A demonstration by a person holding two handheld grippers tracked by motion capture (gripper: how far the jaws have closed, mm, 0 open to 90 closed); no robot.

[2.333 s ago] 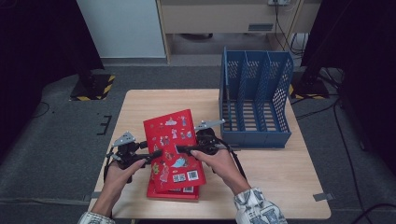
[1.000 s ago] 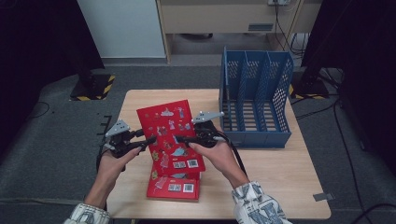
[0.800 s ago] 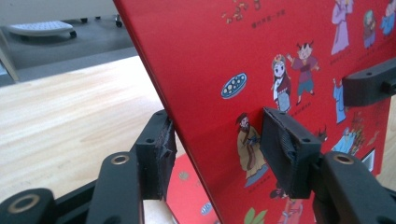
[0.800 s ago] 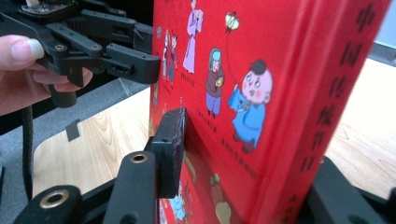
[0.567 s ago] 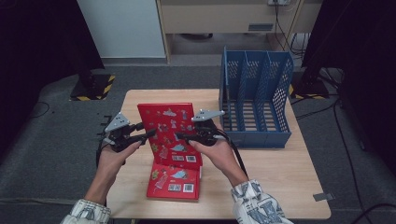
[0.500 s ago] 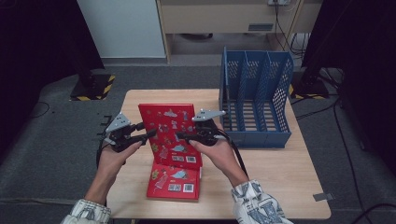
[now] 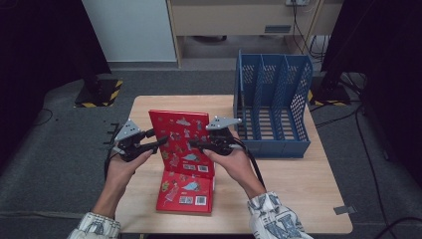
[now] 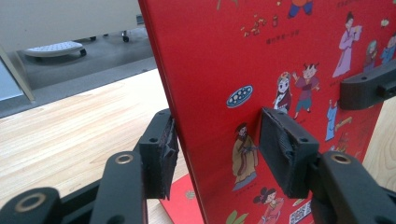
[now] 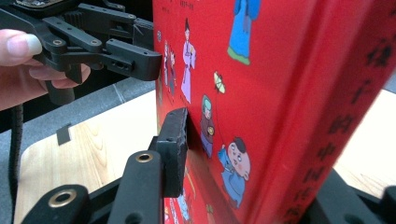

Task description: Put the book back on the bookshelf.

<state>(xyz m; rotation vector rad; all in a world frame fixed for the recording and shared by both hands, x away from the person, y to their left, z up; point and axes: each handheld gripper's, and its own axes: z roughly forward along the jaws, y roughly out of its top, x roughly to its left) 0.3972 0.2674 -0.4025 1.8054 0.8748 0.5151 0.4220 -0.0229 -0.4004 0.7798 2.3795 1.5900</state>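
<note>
Upright between them, the red book (image 7: 180, 143) is clamped by left gripper (image 7: 155, 144) and right gripper (image 7: 195, 145).

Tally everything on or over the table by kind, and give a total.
Red books: 2, one held upright, one lying flat
Blue file rack: 1
Grippers: 2, left, right
Total: 5

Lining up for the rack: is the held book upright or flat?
Upright. The book stands on edge off the table, gripped between both tongs, above a second book lying flat.
</note>
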